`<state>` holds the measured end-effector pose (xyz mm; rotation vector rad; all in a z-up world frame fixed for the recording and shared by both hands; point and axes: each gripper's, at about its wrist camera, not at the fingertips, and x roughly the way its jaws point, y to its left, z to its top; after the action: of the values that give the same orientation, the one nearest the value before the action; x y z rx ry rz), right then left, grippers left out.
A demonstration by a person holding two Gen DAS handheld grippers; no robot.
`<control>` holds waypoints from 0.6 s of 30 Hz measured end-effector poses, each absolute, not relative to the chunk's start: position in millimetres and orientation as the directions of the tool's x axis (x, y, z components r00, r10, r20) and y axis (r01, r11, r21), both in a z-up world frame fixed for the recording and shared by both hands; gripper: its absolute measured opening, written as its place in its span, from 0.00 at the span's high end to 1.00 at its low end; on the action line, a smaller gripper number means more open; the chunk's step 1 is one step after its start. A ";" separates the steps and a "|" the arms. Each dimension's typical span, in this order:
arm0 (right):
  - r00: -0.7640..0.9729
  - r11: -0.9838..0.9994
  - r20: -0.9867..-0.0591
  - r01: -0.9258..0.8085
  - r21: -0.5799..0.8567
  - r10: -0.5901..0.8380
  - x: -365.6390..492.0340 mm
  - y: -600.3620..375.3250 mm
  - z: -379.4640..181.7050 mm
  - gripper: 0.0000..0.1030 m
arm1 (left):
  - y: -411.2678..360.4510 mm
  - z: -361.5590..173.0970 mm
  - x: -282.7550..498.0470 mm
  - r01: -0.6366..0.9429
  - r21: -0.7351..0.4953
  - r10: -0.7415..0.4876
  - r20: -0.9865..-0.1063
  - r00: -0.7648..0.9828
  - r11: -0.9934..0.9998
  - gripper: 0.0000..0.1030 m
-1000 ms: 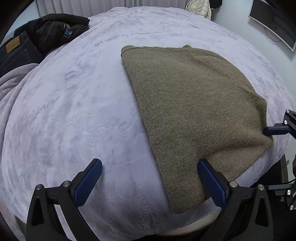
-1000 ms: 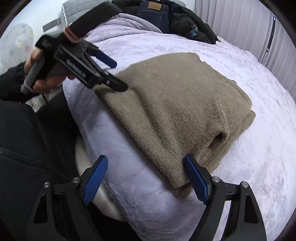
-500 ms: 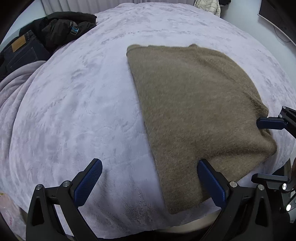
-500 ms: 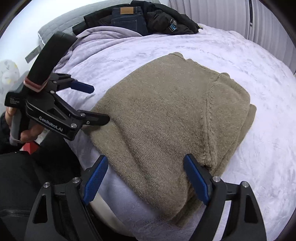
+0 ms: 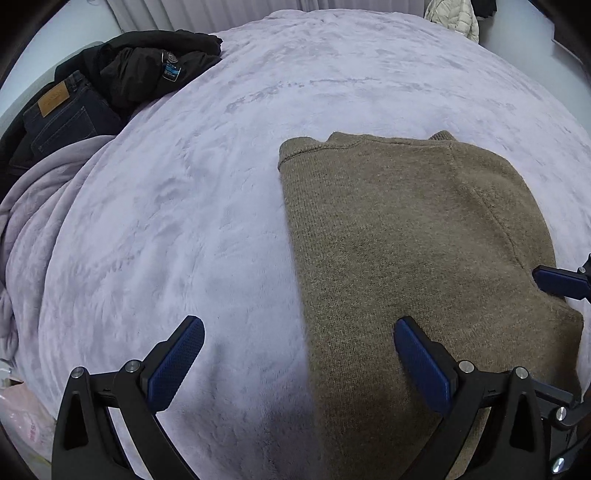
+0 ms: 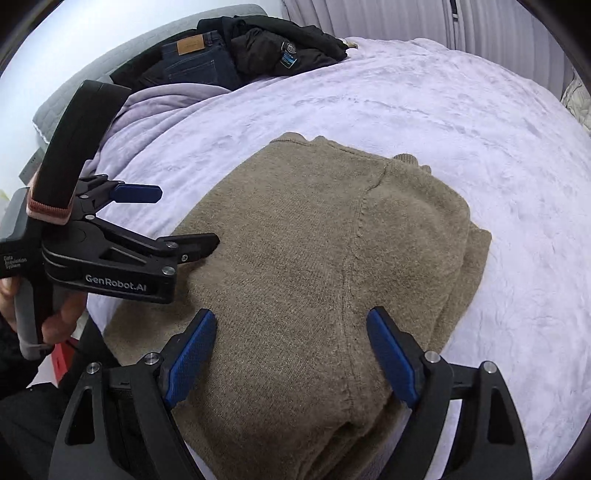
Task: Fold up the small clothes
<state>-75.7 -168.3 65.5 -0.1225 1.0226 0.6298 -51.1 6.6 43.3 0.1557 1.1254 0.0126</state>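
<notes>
A folded olive-brown knit sweater [image 5: 406, 236] lies flat on the lilac fleece bed cover [image 5: 192, 206]; it also shows in the right wrist view [image 6: 314, 266]. My left gripper [image 5: 295, 358] is open and empty, low over the sweater's near left edge, one finger over the cover and one over the knit. My right gripper [image 6: 291, 354] is open and empty, with both fingers over the sweater's near end. In the right wrist view the left gripper [image 6: 173, 218] sits at the sweater's left edge. A right fingertip [image 5: 557, 282] shows at the sweater's right edge.
A pile of dark jeans [image 5: 59, 118] and a black jacket [image 5: 147, 66] lies at the far left of the bed, also in the right wrist view [image 6: 258, 48]. A bunched lilac blanket [image 5: 29, 206] lies beside them. Curtains [image 6: 424, 18] hang behind.
Both grippers have moved forward over the bed and lower over the sweater. The sweater itself has not moved. Both stay open.
</notes>
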 end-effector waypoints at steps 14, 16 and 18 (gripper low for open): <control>0.484 0.961 -0.872 -0.269 -0.070 0.072 -137.2 -171.2 94.2 0.14 | -2.6 82.9 -121.4 -0.016 0.042 0.045 -0.858 0.512 0.999 0.00; 0.498 0.964 -0.866 -0.246 -0.100 0.038 -146.9 -171.3 95.4 0.14 | -2.1 82.3 -132.5 -0.026 0.033 0.042 -0.850 0.526 0.999 0.00; 0.501 0.969 -0.865 -0.227 -0.097 0.030 -153.4 -169.6 93.1 0.14 | 0.1 80.9 -140.7 -0.027 0.018 0.030 -0.837 0.546 0.999 0.00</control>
<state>-153.4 -169.6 93.1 -0.2089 1.0367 0.1570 -140.7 0.1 80.9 0.0035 0.9926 0.0336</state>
